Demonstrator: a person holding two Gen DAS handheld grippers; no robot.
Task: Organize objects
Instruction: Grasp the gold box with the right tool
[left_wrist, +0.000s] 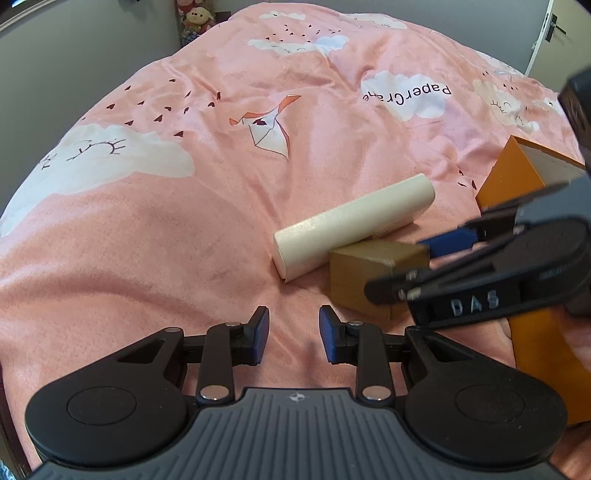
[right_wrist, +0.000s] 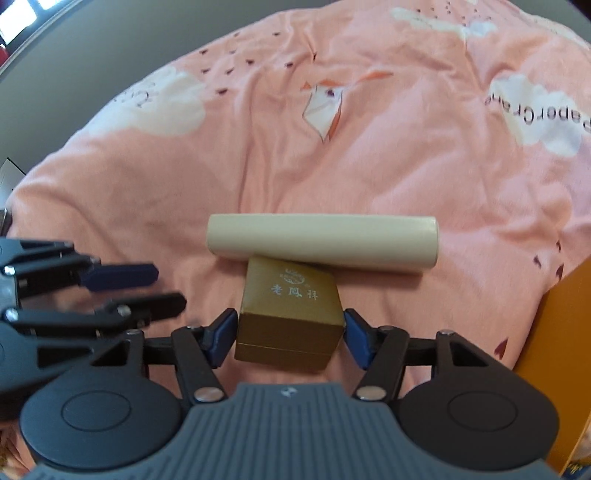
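Two pads of your right gripper (right_wrist: 290, 334) flank the gold box (right_wrist: 290, 317), seemingly touching its sides; your left gripper (left_wrist: 294, 334) hovers, spread and empty, over the pink duvet (left_wrist: 184, 221).

Your left tool (left_wrist: 294, 334) has a grey ribbed body with a small round emblem at its front edge, two black rounded housings with circular discs, and black linkage bars pinned with silver rivets. Its fingers (left_wrist: 260, 334) end in blue pads. Your right tool (right_wrist: 290, 334) is built alike, and its black side carries raised letters "DAS".
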